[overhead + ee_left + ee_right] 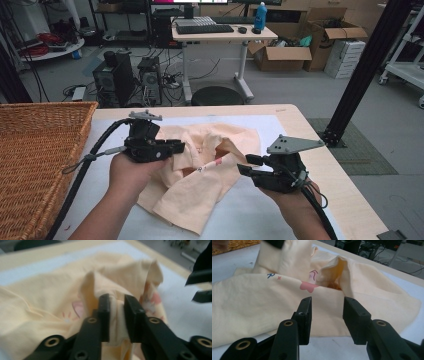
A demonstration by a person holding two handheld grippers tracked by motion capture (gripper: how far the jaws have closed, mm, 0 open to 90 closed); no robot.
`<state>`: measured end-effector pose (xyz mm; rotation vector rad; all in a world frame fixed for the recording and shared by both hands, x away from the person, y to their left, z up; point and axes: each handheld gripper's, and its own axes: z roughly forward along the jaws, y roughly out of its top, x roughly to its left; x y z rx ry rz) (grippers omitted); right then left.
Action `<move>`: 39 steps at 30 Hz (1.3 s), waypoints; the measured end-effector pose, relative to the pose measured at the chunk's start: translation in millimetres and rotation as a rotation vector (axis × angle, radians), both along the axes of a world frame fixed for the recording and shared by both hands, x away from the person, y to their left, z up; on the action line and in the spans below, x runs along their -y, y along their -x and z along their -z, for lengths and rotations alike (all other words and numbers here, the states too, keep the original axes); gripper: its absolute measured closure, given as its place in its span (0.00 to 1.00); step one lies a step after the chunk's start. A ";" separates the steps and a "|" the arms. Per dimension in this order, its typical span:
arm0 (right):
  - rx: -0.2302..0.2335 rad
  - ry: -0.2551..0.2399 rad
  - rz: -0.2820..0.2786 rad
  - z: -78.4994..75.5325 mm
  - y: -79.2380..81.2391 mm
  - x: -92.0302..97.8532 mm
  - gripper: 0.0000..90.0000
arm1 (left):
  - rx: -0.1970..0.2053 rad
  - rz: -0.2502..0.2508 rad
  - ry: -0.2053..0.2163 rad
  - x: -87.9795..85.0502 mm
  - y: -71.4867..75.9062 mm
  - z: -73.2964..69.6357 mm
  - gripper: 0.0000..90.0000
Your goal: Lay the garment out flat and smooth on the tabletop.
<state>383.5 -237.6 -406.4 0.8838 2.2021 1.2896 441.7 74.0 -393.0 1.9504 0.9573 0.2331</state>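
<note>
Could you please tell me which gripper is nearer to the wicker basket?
Left. The left gripper sits over the cream garment, on the side toward the wicker basket; the right gripper is across the garment, farther away.

Both forearms reach in from below, a gripper in each hand. The left gripper (172, 147) points right, the right gripper (246, 165) left, jaws parted.
</note>
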 end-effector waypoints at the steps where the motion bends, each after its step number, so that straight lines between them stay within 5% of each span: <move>1: -0.001 0.005 -0.002 1.0 1.0 -1.0 0.66 | -0.004 0.000 0.003 -0.3 0.3 1.9 0.74; 4: -0.008 0.009 -0.007 2.4 1.5 -2.5 0.65 | -0.019 -0.025 0.030 -6.6 0.2 0.3 0.56; 12: -0.045 0.020 -0.065 7.2 4.7 -21.9 0.59 | 0.008 -0.089 0.063 -45.8 18.2 -5.8 0.44; 18: -0.131 0.082 -0.169 27.0 1.7 -59.4 0.54 | -0.044 -0.137 0.028 -66.9 36.3 23.4 0.45; 20: -0.194 0.119 -0.199 38.8 -1.6 -71.4 0.57 | -0.077 -0.144 -0.009 -69.0 39.7 37.9 0.46; 21: -0.197 0.089 -0.194 43.1 -1.4 -73.7 0.64 | -0.092 -0.148 -0.030 -68.5 40.6 43.9 0.47; 23: -0.207 0.075 -0.194 43.7 -1.0 -74.4 0.71 | -0.098 -0.139 -0.074 -67.9 42.3 52.5 0.49; 24: -0.204 0.080 -0.196 43.3 -0.2 -74.8 0.74 | -0.063 -0.142 -0.081 -67.4 46.0 55.2 0.54; 29: -0.176 0.100 -0.204 42.5 5.0 -73.5 0.91 | -0.016 -0.107 -0.152 -61.0 52.5 55.3 0.97; 34: -0.158 0.121 -0.188 39.9 11.3 -63.6 0.93 | -0.054 -0.097 -0.133 -64.5 55.1 53.6 1.00; 39: -0.162 0.111 -0.143 39.9 24.5 -35.1 0.92 | -0.058 -0.091 -0.138 -69.7 74.3 52.9 1.00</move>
